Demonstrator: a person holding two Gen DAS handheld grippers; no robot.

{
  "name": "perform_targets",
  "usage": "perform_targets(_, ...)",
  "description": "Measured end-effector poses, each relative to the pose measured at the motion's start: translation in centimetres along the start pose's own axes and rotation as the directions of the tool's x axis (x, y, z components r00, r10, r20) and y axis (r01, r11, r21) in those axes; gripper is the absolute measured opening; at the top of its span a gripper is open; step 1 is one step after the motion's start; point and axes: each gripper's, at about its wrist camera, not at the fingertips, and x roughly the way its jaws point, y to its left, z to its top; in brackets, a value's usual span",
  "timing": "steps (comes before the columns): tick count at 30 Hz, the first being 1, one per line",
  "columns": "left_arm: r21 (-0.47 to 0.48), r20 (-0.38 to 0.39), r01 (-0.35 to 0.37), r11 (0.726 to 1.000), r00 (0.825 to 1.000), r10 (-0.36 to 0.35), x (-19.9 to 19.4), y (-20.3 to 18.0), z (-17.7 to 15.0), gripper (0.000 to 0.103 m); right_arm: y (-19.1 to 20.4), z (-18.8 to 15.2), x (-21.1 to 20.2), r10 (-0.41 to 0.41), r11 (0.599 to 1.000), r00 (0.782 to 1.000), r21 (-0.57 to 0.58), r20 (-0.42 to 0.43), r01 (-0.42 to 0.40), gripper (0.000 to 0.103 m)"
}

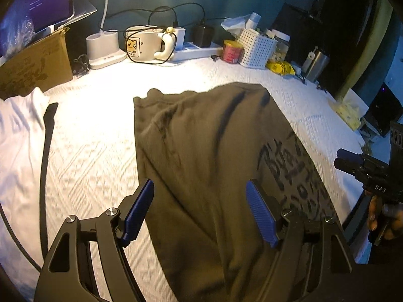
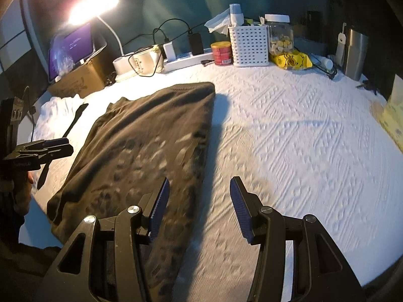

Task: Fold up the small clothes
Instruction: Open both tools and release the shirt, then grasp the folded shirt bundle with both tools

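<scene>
A dark olive garment (image 1: 201, 151) with black lettering lies flat on the white textured cloth, folded lengthwise into a long strip; the right wrist view shows the same garment (image 2: 141, 151) left of centre. My left gripper (image 1: 200, 188) hovers open over its near left part, blue pads wide apart, nothing between them. My right gripper (image 2: 199, 188) is open above the garment's right edge, also holding nothing. In the left wrist view the right gripper (image 1: 347, 161) appears at the far right; in the right wrist view the left gripper (image 2: 58, 148) shows at the far left.
A white garment (image 1: 20, 138) with a dark strap lies at the left. Along the back stand a cardboard box (image 1: 35, 63), a lamp base (image 1: 103, 47), a mug (image 1: 146, 45), a power strip (image 1: 196, 50), a red tin (image 1: 231, 51), a white basket (image 1: 257, 47) and a steel flask (image 1: 316, 65).
</scene>
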Motion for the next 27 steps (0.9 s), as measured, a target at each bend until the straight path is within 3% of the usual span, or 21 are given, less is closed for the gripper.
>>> perform_targets(8, -0.029, 0.025, 0.014, 0.999, 1.0, -0.013, 1.8, 1.7, 2.0, 0.075, -1.0, 2.9, 1.7, -0.016, 1.0, 1.0, -0.001, 0.016, 0.016, 0.053)
perform_targets(17, -0.038, 0.058, -0.016, 0.999, 0.998, 0.019, 3.6, 4.5, 4.3, 0.075, -1.9, 5.7, 4.0, -0.028, 1.0, 0.999, -0.007, 0.031, 0.028, 0.053)
perform_targets(21, -0.073, 0.05, -0.011, 0.997, 0.999, 0.015, 5.1, 5.9, 4.5, 0.075, -2.2, 6.6, 5.4, -0.012, 1.0, 1.0, -0.002, 0.029, 0.012, 0.053)
perform_targets(25, -0.081, 0.043, -0.062, 0.995, 0.997, 0.065, 6.4, 6.5, 4.5, 0.075, -2.5, 7.2, 7.2, 0.005, 1.0, 1.0, 0.006, 0.014, -0.005, 0.053)
perform_targets(27, -0.091, 0.026, -0.034, 0.995, 0.999, 0.036, 7.1, 6.7, 4.5, 0.075, -2.6, 7.3, 8.0, 0.014, 1.0, 1.0, 0.01, 0.008, -0.014, 0.053)
